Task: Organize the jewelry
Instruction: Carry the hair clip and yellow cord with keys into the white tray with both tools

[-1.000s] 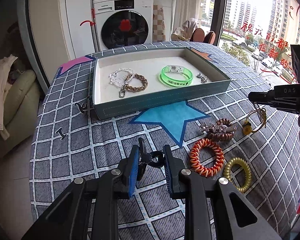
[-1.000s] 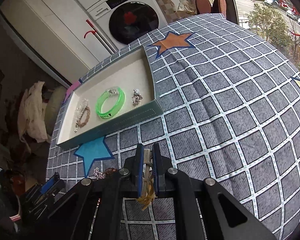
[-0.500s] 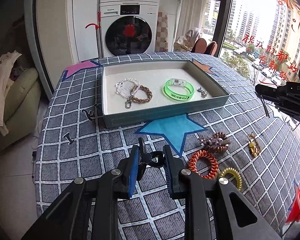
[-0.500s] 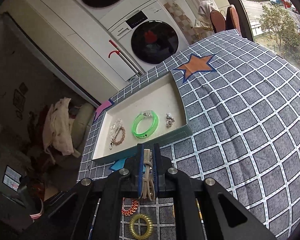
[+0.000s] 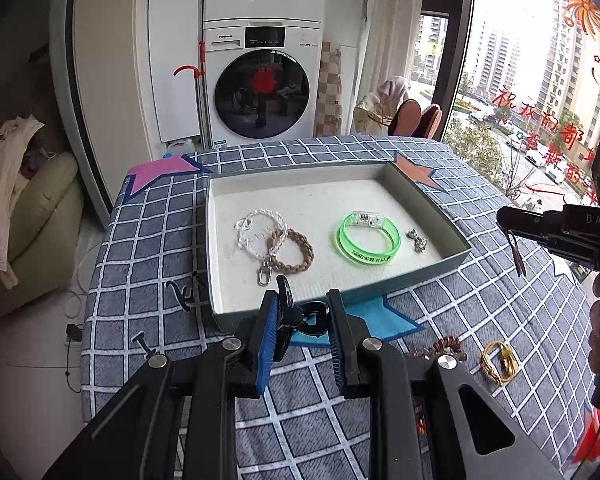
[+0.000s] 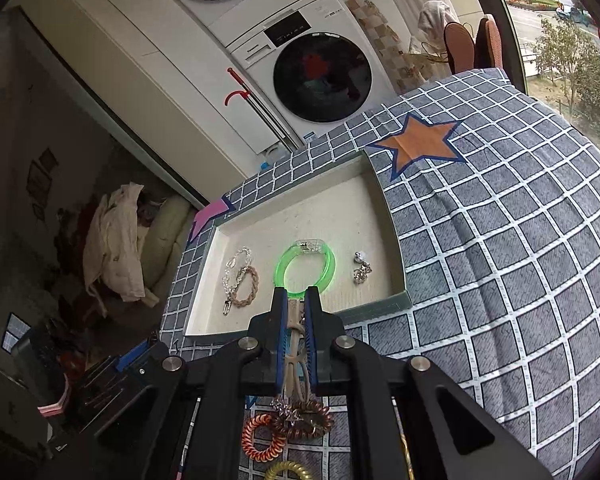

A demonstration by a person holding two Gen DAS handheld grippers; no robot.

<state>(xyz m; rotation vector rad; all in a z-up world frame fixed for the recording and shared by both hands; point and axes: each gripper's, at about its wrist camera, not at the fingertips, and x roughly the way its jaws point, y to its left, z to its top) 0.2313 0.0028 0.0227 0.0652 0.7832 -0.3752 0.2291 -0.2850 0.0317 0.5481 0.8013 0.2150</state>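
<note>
A shallow teal tray (image 5: 428, 204) with a white floor lies on the checked cloth. In it are a clear bead bracelet (image 5: 256, 228), a brown braided bracelet (image 5: 296, 254), a green bangle (image 5: 368, 240) and a small silver charm (image 5: 418, 240). My left gripper (image 5: 302, 314) hangs just before the tray's near wall, shut on a black hair clip (image 5: 312, 318). Right of the tray, my right gripper (image 6: 296, 304) is shut on a beige hair tie (image 6: 296, 336). In the left wrist view its tip (image 5: 504, 216) shows with a strand dangling.
Loose on the cloth nearer to me lie a gold tie (image 5: 498, 362), a brown coil with a silver star (image 6: 304, 420), an orange coil (image 6: 260, 440) and a yellow coil (image 6: 288, 470). Two small black clips (image 5: 184, 292) lie left of the tray. A washing machine (image 5: 262, 92) stands behind the table.
Both grippers have risen and drawn nearer to the tray, each keeping its item. The loose coils have slid toward the bottom of both views.
</note>
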